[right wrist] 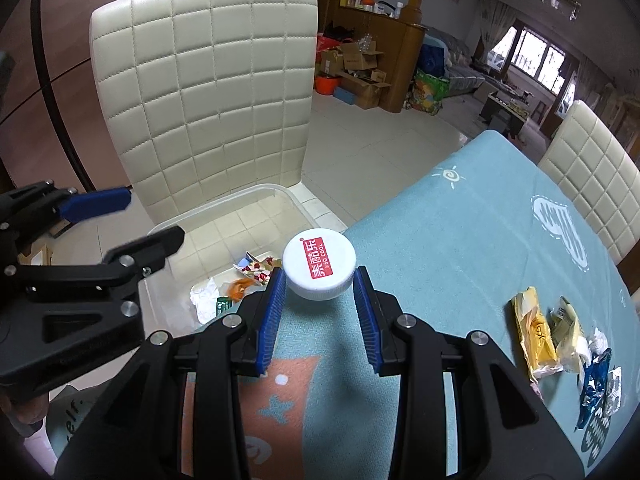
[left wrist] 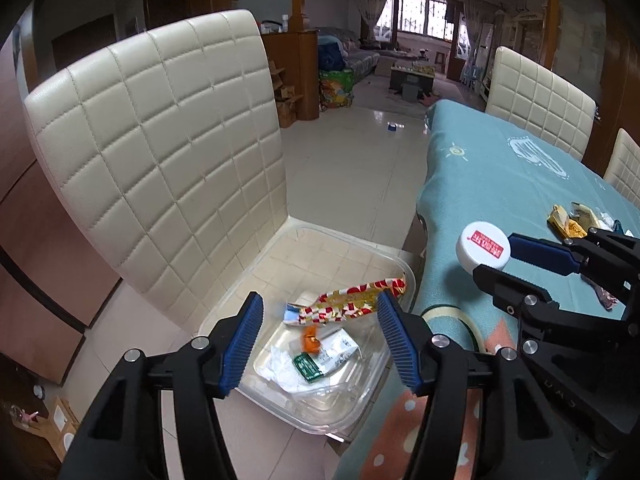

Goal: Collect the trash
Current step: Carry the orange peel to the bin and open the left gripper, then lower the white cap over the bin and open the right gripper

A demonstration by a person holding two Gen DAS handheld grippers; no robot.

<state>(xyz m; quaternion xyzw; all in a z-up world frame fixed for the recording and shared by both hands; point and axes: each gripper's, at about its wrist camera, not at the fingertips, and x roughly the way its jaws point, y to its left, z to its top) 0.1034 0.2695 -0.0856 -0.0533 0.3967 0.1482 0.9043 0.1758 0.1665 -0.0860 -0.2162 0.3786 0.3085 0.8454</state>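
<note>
1. Trash in play: a round white plastic bottle cap [right wrist: 319,266] with a red rectangular label and ribbed rim, pinched between the blue ribbed pads [right wrist: 275,312] of the right gripper [right wrist: 320,284], held in the air over the table edge.
2. Clear plastic rectangular bin [left wrist: 352,412] sits on the seat of the cream quilted leather chair [left wrist: 160,152]; inside lie a red-and-gold patterned wrapper [left wrist: 352,302], crumpled white paper [left wrist: 282,370], a small green packet [left wrist: 307,367] and an orange scrap [left wrist: 310,342].
3. More wrappers are on the table: a yellow foil wrapper [right wrist: 534,332], a pale cream wrapper [right wrist: 568,332], a blue foil piece [right wrist: 596,384], lying close together near the right edge.
4. Left gripper [left wrist: 320,336] hangs above the bin, tilted downward, fingers spread apart with nothing between them; the patterned wrapper lies below in the bin.
5. Right gripper points down and forward, just right of the left one, closed on the cap from both sides.
6. Teal fleece tablecloth [right wrist: 460,240] with white doodles and an orange patch covers the table; the chair stands just beside its edge.
7. Room: white glossy floor tiles [left wrist: 352,152], cardboard boxes [right wrist: 360,68] by a wooden cabinet, another cream chair [right wrist: 592,176] across the table, barred window [left wrist: 424,16] far back.
</note>
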